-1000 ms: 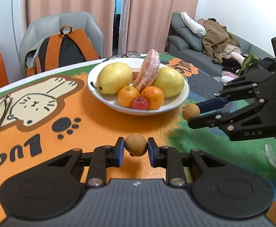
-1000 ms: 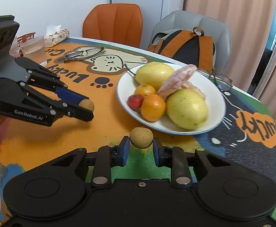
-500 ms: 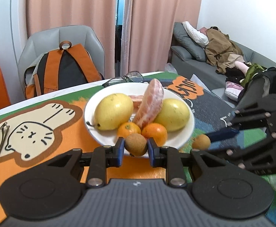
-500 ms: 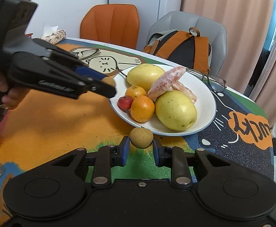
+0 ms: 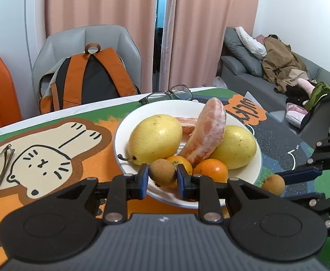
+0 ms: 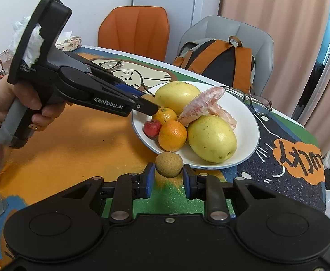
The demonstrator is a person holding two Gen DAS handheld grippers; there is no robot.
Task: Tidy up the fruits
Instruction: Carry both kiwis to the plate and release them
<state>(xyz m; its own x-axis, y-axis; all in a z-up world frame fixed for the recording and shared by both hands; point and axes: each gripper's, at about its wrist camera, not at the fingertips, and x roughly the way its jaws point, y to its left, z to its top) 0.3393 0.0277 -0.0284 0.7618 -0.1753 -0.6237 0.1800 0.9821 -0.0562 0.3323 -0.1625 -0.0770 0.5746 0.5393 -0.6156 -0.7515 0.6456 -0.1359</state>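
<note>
The left claw (image 5: 162, 178) pinches a small brown longan (image 5: 162, 172) and hangs over the near rim of the white plate (image 6: 244, 158), so the drop-off step seems in hand; next it should ease open above a free gap among the fruit. A second ago it was well short of the plate. The right claw (image 6: 169, 178) grips a second longan (image 6: 169, 164) just outside the rim, unmoved.

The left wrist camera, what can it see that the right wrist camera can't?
Only the left wrist view shows the grey sofa heaped with clothes. Only the right wrist view shows the small red fruit on the plate and the hand holding the left gripper. Both show the white plate of fruit, the backpack, and a brown round fruit pinched in each gripper.
</note>
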